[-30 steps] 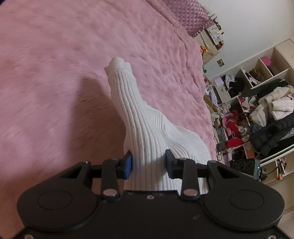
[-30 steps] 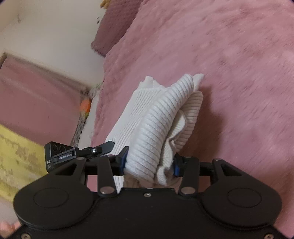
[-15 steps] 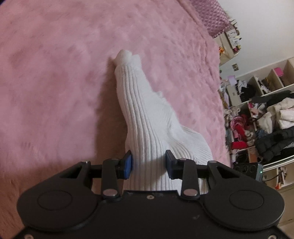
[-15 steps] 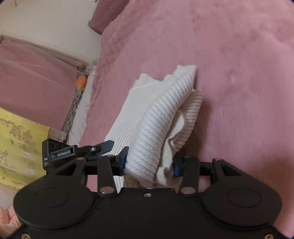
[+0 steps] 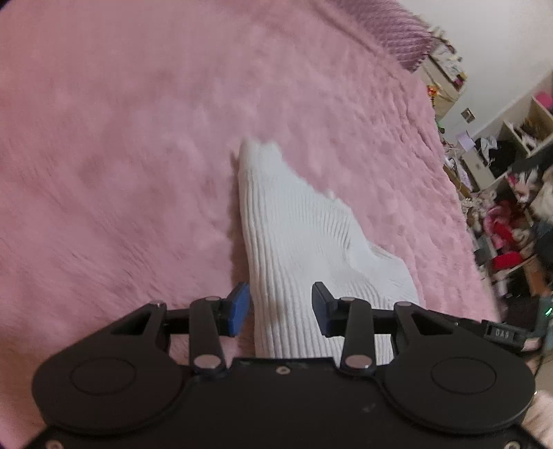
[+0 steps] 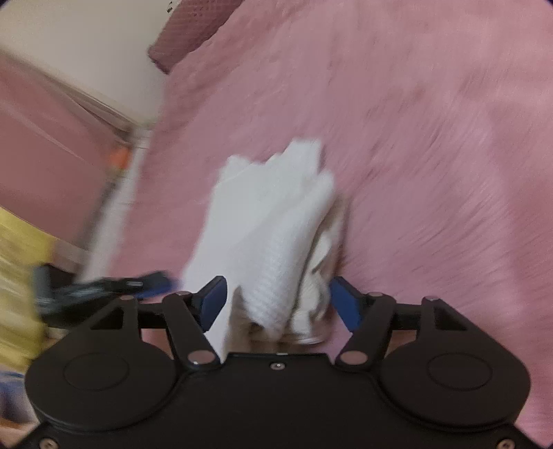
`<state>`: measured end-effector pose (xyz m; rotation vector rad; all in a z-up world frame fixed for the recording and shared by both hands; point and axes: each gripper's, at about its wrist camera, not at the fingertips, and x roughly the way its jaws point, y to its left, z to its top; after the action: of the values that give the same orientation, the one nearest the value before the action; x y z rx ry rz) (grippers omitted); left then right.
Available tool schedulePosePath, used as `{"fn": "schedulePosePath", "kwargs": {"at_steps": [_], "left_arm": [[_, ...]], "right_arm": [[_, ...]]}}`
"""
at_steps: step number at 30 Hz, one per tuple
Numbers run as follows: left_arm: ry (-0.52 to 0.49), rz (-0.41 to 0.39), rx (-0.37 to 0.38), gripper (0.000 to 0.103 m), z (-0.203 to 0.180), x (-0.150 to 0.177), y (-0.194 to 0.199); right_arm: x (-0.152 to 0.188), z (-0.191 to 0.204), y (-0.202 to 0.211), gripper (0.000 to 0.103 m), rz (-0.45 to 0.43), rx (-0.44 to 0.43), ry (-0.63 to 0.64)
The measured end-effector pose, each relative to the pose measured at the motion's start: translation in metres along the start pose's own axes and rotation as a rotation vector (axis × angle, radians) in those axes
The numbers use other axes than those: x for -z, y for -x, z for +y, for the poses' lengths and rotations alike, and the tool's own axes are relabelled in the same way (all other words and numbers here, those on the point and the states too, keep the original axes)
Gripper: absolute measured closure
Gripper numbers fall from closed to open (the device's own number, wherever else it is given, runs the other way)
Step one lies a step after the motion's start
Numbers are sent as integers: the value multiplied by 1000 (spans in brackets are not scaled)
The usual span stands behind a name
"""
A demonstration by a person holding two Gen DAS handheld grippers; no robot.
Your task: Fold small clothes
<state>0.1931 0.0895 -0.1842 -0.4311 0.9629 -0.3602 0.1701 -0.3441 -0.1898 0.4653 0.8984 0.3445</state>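
A white ribbed knit garment (image 5: pixel 293 224) lies stretched out on the fluffy pink blanket (image 5: pixel 121 145). Its near end runs between the jaws of my left gripper (image 5: pixel 280 307). Those jaws are opening, and a gap shows between the left blue pad (image 5: pixel 238 307) and the cloth. In the right wrist view the garment's other end is a bunched, folded wad (image 6: pixel 276 214), blurred by motion. My right gripper (image 6: pixel 280 300) straddles it. Its jaws are opening too, and both pads stand off the cloth.
A purple quilted pillow (image 5: pixel 397 31) sits at the head of the bed. Cluttered open shelves full of clothes (image 5: pixel 511 193) stand beyond the bed's right edge. The right wrist view shows a pale wall, a pink curtain (image 6: pixel 52 145) and a yellow cloth (image 6: pixel 17 276) on the left.
Both grippers' jaws have spread apart and come off the white garment they were pinching. The garment has sunk flatter onto the blanket, and both views have swung sideways.
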Motion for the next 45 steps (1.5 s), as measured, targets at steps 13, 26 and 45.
{"fn": "schedulePosePath", "kwargs": {"at_steps": [13,26,45], "left_arm": [[-179,51,-93,63,-74,56,-14],[-215,145,-143,60,-82,82,-62],[-216,92,-224,58,-88,98,-25]], "right_arm": [[-6,92,-32,67,-69,291,510],[-1,58,-60,68,-27,269,399],[81,121,13,66,-147,309,603]]}}
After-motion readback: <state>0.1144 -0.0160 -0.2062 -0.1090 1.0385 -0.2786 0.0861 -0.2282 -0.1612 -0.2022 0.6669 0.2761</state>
